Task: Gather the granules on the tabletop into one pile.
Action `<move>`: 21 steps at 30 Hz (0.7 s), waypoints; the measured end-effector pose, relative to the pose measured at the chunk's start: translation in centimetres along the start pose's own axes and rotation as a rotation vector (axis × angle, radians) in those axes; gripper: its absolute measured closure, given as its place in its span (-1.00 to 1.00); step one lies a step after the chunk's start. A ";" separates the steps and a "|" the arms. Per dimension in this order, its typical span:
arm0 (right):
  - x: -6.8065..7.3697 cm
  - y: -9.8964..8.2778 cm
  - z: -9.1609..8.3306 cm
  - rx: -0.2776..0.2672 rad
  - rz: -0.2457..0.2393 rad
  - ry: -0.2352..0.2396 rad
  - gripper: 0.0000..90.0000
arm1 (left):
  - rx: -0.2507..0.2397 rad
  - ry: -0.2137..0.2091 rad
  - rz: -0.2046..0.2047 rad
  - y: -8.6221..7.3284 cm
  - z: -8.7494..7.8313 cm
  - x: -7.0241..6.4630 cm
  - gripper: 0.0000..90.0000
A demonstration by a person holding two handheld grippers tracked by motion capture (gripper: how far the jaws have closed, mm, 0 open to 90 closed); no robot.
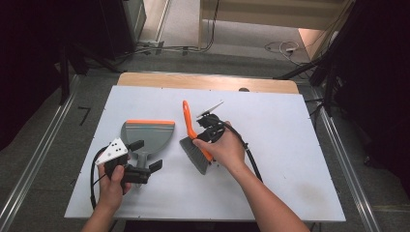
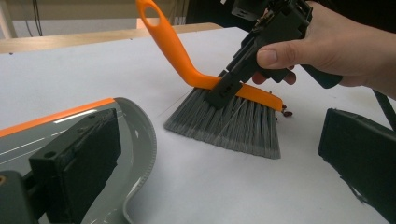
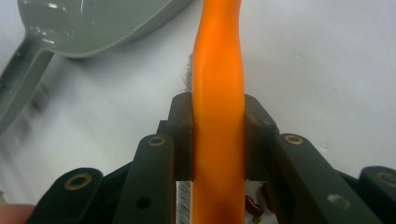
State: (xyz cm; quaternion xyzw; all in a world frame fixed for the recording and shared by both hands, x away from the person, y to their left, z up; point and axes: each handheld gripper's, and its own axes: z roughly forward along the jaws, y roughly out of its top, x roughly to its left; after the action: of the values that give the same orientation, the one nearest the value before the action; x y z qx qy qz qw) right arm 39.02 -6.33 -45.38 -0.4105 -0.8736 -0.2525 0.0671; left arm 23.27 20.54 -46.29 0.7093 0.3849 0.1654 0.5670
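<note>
The hand brush [image 1: 193, 140], orange-handled with grey bristles, sat near the middle of the white surface [image 1: 290, 159], its bristle tips resting on the surface and its looped handle angled up and away from the person. The right tool [image 1: 209, 131] was clamped on the orange back of the brush just above the bristles; in the right gripper view the two jaws pressed against both sides of the orange handle [image 3: 218, 116]. A few small reddish-brown bits [image 2: 286, 113] lay on the surface at the end of the brush head, too small to identify. To the left of the brush, close by but apart from it, the grey dustpan [image 1: 147, 135] with an orange front lip lay flat and held nothing visible. The left tool [image 1: 144, 155] stood with its jaws spread wide at the dustpan's short handle [image 1: 142, 156], one jaw over the pan's rear edge [image 2: 140, 140] and the other over bare surface, gripping nothing.
</note>
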 end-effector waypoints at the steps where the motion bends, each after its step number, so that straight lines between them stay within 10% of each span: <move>1: -0.3 -0.1 0.0 -0.001 0.006 -0.009 0.52 | 0.000 0.001 -0.002 0.0 0.0 0.0 -1.00; 21: -5.0 -3.1 -2.3 -0.052 0.149 -0.054 0.49 | 0.003 0.000 0.003 0.0 0.0 -0.1 -1.00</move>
State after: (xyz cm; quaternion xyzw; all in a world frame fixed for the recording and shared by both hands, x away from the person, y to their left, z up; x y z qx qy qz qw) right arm 39.73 -12.54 -46.25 -0.4828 -0.8352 -0.2583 0.0516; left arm 23.15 20.46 -46.29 0.7106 0.3842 0.1655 0.5657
